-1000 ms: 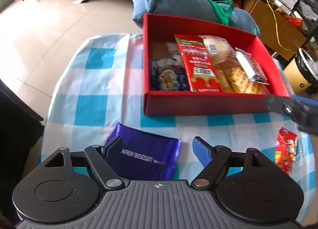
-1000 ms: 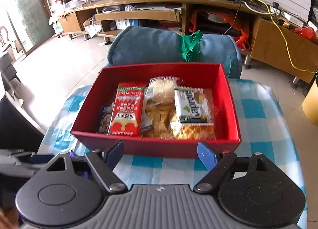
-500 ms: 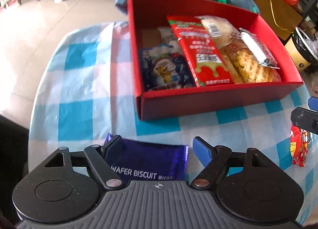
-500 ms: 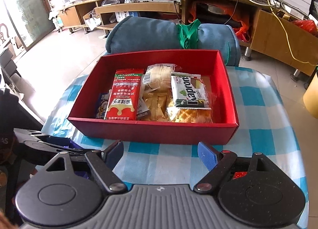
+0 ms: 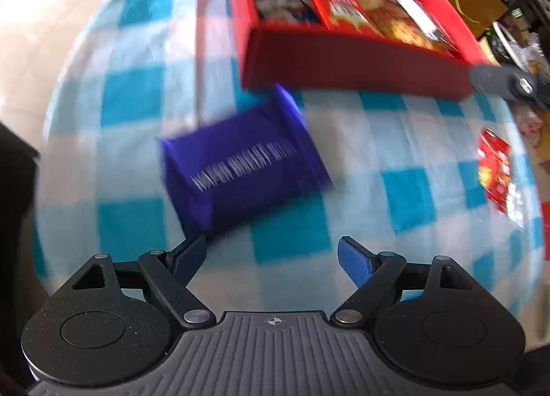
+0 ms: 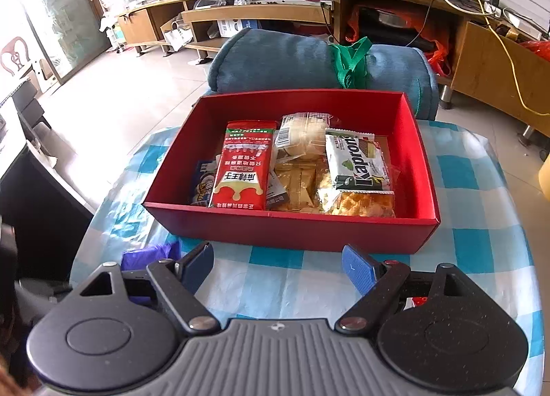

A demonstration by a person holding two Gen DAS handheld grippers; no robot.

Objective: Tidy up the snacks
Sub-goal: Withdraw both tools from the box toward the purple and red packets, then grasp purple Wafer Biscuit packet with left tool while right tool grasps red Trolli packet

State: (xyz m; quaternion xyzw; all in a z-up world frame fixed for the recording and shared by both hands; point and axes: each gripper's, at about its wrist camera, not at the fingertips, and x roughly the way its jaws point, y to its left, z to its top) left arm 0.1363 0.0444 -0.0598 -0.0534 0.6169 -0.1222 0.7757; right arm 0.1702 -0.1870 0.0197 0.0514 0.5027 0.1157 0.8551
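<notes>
**Operator:** State of the left tongs (image 5: 271,253)?

**Technician:** Spread wide, and their jaws have just been opening further. Nothing is between them. The purple wafer biscuit packet (image 5: 240,169) lies flat on the checked surface (image 5: 130,96), just beyond the fingertips and close to the near wall of the red box (image 5: 343,62).

**Operator:** And the right tongs (image 6: 277,267)?

**Technician:** Also wide and empty, poised before the box. A red snack packet (image 5: 495,169) lies at the surface's right edge.

**Operator:** Failure modes?

**Technician:** The view is motion-blurred, so alignment is uncertain. The packet sits skewed to the jaws; closing on a corner would likely pinch only the foil seam, and the packet could slip out. A low approach may snag the cloth or push the packet against the box.
</notes>
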